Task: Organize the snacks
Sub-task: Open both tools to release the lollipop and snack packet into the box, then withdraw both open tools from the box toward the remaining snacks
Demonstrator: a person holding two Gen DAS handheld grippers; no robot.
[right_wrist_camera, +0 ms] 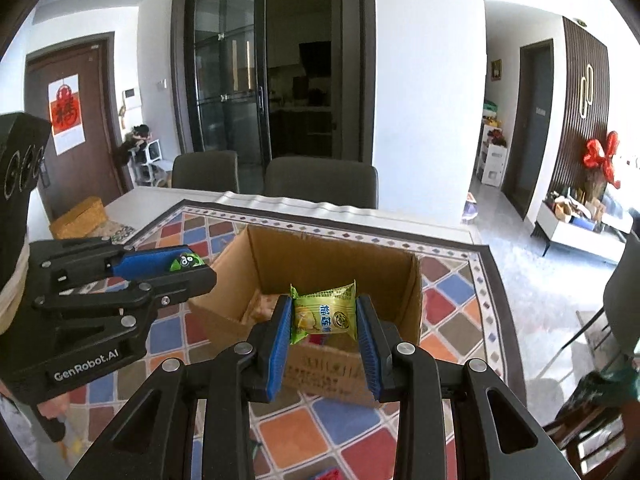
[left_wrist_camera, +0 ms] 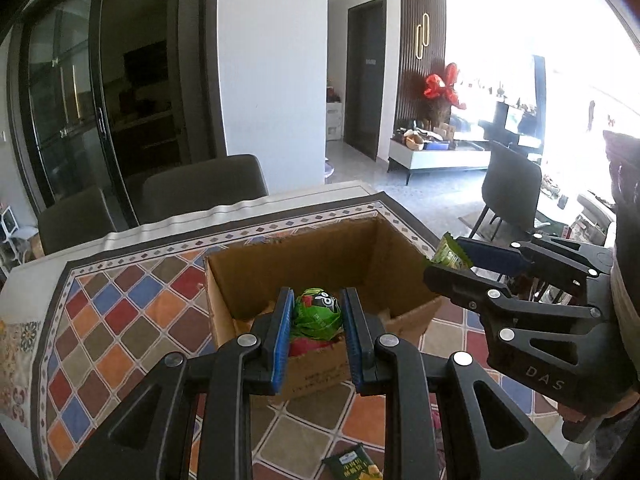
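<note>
An open cardboard box (left_wrist_camera: 376, 248) (right_wrist_camera: 404, 280) stands on the patterned tablecloth. My left gripper (left_wrist_camera: 316, 312) is shut on a green snack pack with a cartoon face (left_wrist_camera: 316, 312) and holds it over the box's near left edge; it also shows in the right wrist view (right_wrist_camera: 186, 261). My right gripper (right_wrist_camera: 324, 314) is shut on a yellow-green durian snack packet (right_wrist_camera: 326, 312) above the box's near wall; that packet also shows in the left wrist view (left_wrist_camera: 450, 252). Some packets lie inside the box (right_wrist_camera: 262, 306).
A green snack packet (left_wrist_camera: 354, 464) lies on the cloth in front of the box. A yellow woven basket (right_wrist_camera: 78, 218) sits at the table's far left. Two dark chairs (right_wrist_camera: 320, 182) stand behind the table, another (left_wrist_camera: 510, 188) to the right.
</note>
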